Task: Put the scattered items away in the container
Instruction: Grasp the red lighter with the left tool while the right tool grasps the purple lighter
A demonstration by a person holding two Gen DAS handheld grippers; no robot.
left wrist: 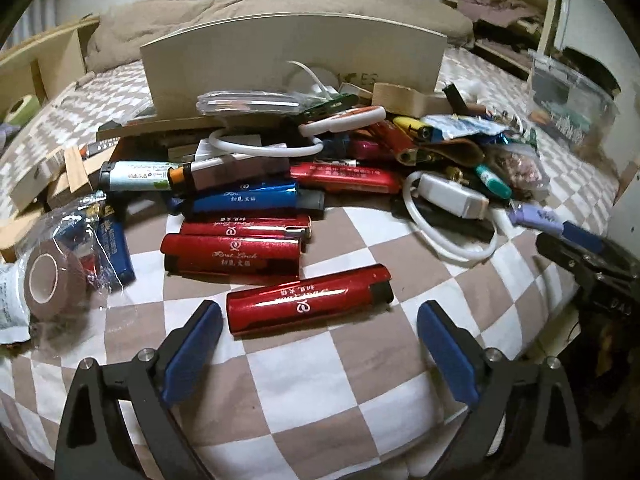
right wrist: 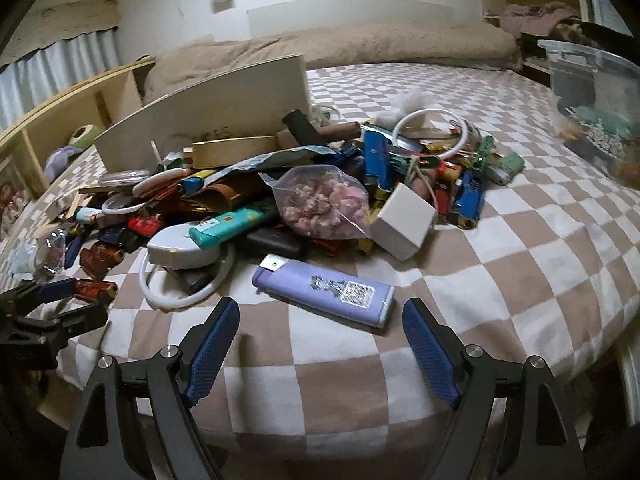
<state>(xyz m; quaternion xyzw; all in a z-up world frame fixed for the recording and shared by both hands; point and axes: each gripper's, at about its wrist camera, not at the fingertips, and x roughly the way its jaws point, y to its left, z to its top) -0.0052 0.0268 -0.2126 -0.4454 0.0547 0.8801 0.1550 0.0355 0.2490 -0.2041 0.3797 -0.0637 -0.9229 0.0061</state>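
Left gripper (left wrist: 320, 320): jaws spread wide, blue pads clear of everything; nothing is grasped. It hovers low over the checked bedcover.
Red lighter (left wrist: 308, 300): lies flat on its side just ahead of the left gripper and between the lines of its two fingers, touching neither pad; black cap toward the right of the view.
Right gripper (right wrist: 320, 322): jaws parted, pads free; nothing is grasped.
Purple lighter (right wrist: 324, 294): lies flat just ahead of the right gripper, metal head toward the left of the view, its printed end close to the right-hand pad; contact cannot be told.
Checked bedcover (right wrist: 500, 264): brown and white squares; it bears all the scattered items.
Row of lighters (left wrist: 236, 248): two more red ones lie side by side beyond the red lighter, then a blue lighter (left wrist: 244, 198) behind them.
Tape roll (left wrist: 48, 280): brown, at the left edge of the left wrist view, beside crumpled clear wrapping.
White cable (right wrist: 184, 284): looped on the cover left of the purple lighter, running under a grey-white plug body.
Bag of pink pieces (right wrist: 324, 206): clear plastic, resting on the heap beyond the purple lighter.
White cube (right wrist: 402, 226): just beside the bag, to its right.
Pale board (left wrist: 292, 56): stands on edge behind the heap.
Clear container (right wrist: 596, 112): far right, well apart from the heap, already holding some small items.
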